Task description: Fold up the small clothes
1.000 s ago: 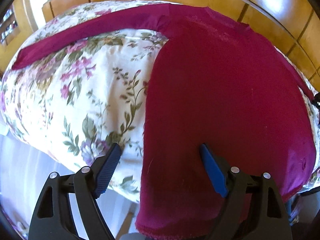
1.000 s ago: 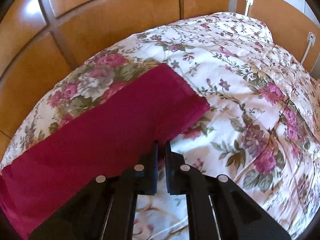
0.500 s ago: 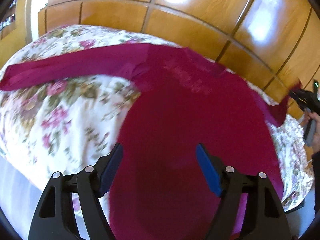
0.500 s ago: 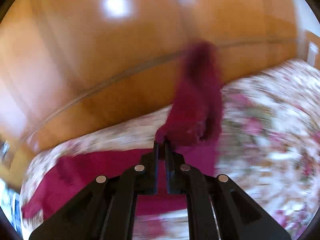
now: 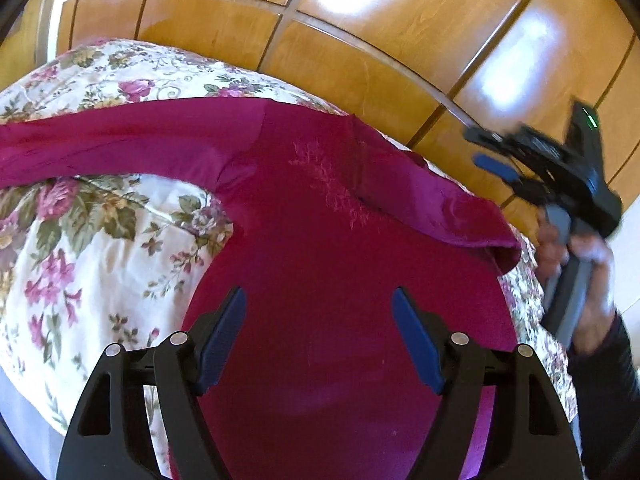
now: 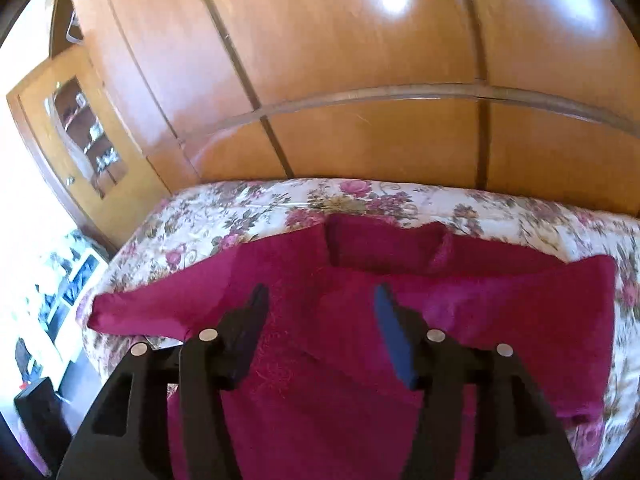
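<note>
The top (image 5: pixel 328 264), a dark red long-sleeved garment, lies spread on the floral bed (image 5: pixel 92 240) in front of wooden wardrobe doors (image 5: pixel 360 40), and the fold is at its sleeve stage: the right sleeve (image 5: pixel 448 204) lies turned in across the chest, its cuff end rumpled near the body's right edge, while the left sleeve (image 5: pixel 100 140) lies straight out to the left, unfolded. The right tongs (image 6: pixel 316 320) have just been opening and hang above the cloth with nothing between them; in the left view they show at the far right, held in a hand (image 5: pixel 580 264), blurred. The left tongs (image 5: pixel 318 332) stand wide apart over the lower body of the top, gripping nothing. I judge the next move to be the left sleeve: take it near the cuff and lay it across the chest to match the other, after smoothing the rumpled right one, and only then bring hem to neck. The top's long axis runs from the near bed edge toward the wardrobe, neck (image 6: pixel 384 244) at the far end, hem nearest the cameras; the outstretched sleeve lies crosswise to that line
</note>
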